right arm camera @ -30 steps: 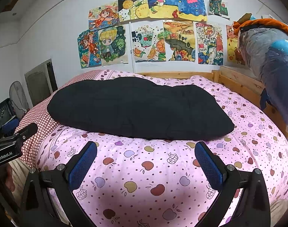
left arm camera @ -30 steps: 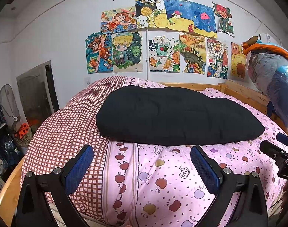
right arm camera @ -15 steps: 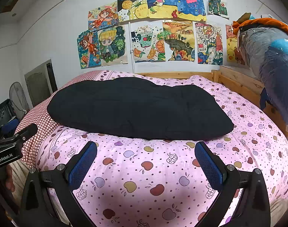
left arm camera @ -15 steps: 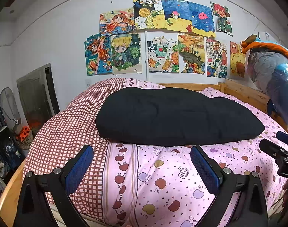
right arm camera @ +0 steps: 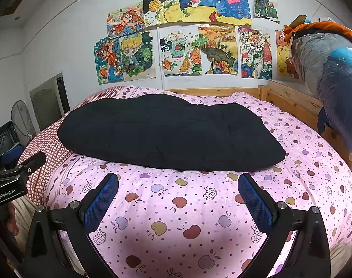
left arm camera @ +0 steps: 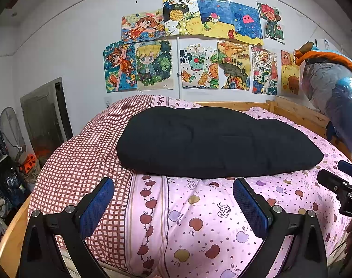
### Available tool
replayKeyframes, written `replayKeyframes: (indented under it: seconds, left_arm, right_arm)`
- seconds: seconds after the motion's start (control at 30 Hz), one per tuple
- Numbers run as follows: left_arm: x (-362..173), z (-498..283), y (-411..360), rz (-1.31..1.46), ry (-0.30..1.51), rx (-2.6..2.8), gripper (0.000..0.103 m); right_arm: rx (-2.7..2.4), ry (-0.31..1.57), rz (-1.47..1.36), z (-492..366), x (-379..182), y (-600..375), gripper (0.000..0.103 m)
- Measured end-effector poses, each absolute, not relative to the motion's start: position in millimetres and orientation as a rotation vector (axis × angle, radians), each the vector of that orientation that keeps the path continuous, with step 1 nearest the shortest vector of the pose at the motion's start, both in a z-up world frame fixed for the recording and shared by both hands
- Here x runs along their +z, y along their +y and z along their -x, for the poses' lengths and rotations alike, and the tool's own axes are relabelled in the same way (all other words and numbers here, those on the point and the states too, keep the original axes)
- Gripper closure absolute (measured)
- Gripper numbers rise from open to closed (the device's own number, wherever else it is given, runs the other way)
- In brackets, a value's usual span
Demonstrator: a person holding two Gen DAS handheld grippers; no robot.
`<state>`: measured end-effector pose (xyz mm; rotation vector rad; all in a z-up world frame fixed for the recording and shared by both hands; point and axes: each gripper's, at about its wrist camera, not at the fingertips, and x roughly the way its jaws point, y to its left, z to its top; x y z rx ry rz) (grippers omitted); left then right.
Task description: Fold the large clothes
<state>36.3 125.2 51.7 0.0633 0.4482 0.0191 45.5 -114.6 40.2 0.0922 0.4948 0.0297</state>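
A large black garment (left arm camera: 213, 141) lies spread flat across the middle of the bed; it also shows in the right wrist view (right arm camera: 169, 132). My left gripper (left arm camera: 173, 199) is open and empty, held above the bed's near edge, short of the garment's front hem. My right gripper (right arm camera: 178, 197) is open and empty, also short of the hem, further right. Each gripper's body shows at the edge of the other's view: the right one (left arm camera: 340, 187) and the left one (right arm camera: 11, 180).
The bed has a pink apple-print cover (right arm camera: 222, 208) with a red-checked part (left arm camera: 83, 157) on the left, and a wooden frame (right arm camera: 289, 102). Bagged bedding (right arm camera: 333, 76) rests on the right rail. A fan (left arm camera: 9, 129) and crates stand at the left. Drawings hang on the wall.
Both views have shifted slightly upward and the garment sits a little lower in frame. The garment has not moved and both grippers stay open.
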Motion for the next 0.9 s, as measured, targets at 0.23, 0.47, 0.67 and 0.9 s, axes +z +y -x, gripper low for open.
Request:
replayKeyframes:
  seconds: [0.23,0.47,0.67,0.9]
  left_arm:
    - [51.9,-36.4,124.9,-0.062,0.449,0.015,0.000]
    - [51.6,-36.2,124.6,-0.061,0.449,0.011,0.000]
    - [51.8,-36.7,124.0,-0.060,0.450,0.010,0.000]
    - [52.3,-36.3,123.9,-0.059,0.450,0.012,0.000]
  right_arm:
    - [0.029,0.493,-0.091,-45.5,40.4,-114.9,0.002]
    - [0.021,0.496,-0.098,-45.1,43.8,-116.1,0.002]
    - [0.021,0.498,-0.098,-45.7,44.5,-115.8,0.002]
    - [0.021,0.497,-0.099,-45.7,44.6,-116.2,0.002]
